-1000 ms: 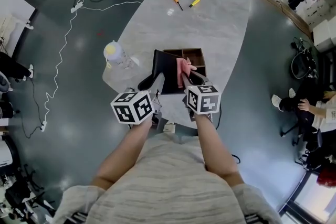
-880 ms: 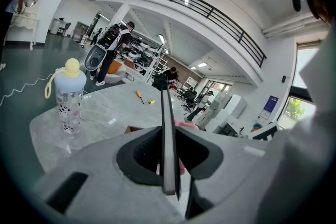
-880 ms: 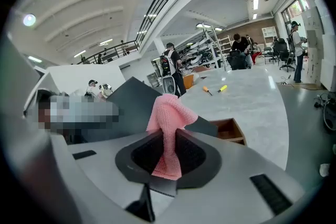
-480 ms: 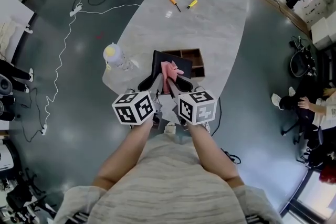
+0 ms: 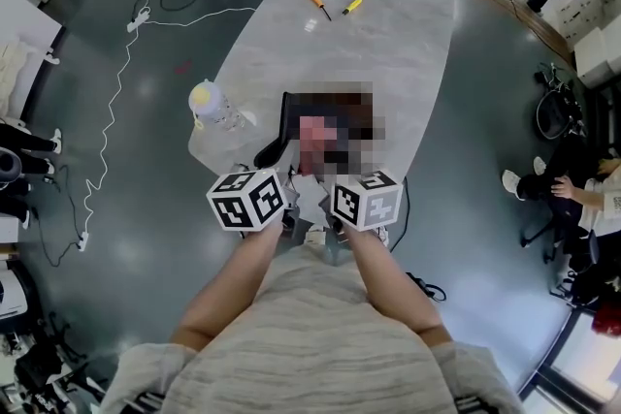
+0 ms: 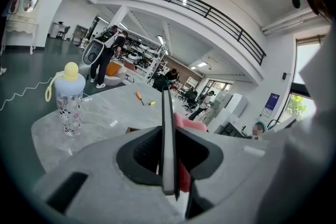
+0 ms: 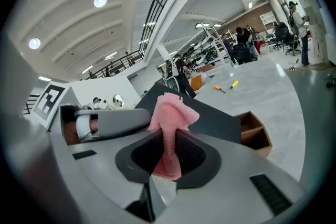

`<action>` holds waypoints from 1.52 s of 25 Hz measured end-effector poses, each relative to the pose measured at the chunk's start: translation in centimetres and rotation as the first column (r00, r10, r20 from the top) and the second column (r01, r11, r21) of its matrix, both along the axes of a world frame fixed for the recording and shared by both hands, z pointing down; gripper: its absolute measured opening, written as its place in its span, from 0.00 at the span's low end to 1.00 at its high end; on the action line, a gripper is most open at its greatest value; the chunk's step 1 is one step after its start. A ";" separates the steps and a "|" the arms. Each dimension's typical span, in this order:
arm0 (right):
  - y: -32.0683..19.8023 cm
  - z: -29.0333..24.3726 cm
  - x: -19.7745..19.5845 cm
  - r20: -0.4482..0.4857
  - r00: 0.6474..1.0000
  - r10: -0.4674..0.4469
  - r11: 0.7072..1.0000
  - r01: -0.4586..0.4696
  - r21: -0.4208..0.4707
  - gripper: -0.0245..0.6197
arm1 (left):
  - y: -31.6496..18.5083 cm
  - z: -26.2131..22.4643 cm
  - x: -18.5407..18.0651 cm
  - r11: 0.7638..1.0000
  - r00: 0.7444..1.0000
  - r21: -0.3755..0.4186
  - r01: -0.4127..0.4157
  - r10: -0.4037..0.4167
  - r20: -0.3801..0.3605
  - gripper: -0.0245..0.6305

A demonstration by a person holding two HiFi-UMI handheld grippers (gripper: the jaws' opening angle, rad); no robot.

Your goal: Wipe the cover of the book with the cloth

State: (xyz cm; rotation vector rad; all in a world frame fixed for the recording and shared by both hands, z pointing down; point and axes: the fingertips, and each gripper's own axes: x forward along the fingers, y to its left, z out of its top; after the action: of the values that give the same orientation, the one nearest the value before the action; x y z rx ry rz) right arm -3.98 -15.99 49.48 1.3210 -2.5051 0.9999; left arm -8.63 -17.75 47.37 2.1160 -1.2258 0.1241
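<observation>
The left claw (image 6: pixel 169 136) is pressed together on the book (image 6: pixel 167 113), which stands edge-on between its two pads in the left gripper view and rises past them as a thin pale slab with a dark cover. The right claw (image 7: pixel 170 148) is pinching the cloth (image 7: pixel 171 113), a pink knitted piece. Its lower part is clamped between the pads and its upper part stands above them in a folded peak. In the right gripper view the dark cover of the book fills the area directly behind the cloth. In the left gripper view the cloth appears just beside the cover on the right. Contact between cloth and cover cannot be confirmed from either view. In the head view both claws are held close together in front of the person's body at the near edge of the table (image 5: pixel 388 53), and the marker cubes sit side by side. An open wooden box (image 7: pixel 255 132) with compartments rests on the table behind the book. A clear bottle (image 6: pixel 68 98) with a yellow cap stands near the table's left edge. An orange screwdriver (image 5: pixel 320 2) and a yellow screwdriver (image 5: pixel 357 5) lie well apart from the book at the far end.
</observation>
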 end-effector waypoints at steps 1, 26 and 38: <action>0.0 0.5 0.3 -0.019 1.000 0.001 1.000 -0.001 -0.003 0.13 | 0.0 0.0 0.0 1.000 1.000 -0.002 0.001 -0.001 0.000 0.16; -0.7 11.0 9.6 -0.322 0.942 0.093 0.978 -0.147 -0.150 0.13 | 0.0 -0.3 0.6 0.999 0.999 0.015 -0.048 0.048 0.003 0.16; -4.3 3.6 16.2 -0.276 0.954 0.115 0.989 -0.137 -0.061 0.13 | -1.7 -4.1 4.0 0.947 0.944 0.150 -0.285 0.251 0.215 0.16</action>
State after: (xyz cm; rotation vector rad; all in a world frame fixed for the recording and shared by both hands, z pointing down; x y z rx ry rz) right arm 12.18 -20.31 53.13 1.4966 -2.1806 0.8638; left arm -4.67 -19.42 43.27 2.4718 -1.0814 0.3607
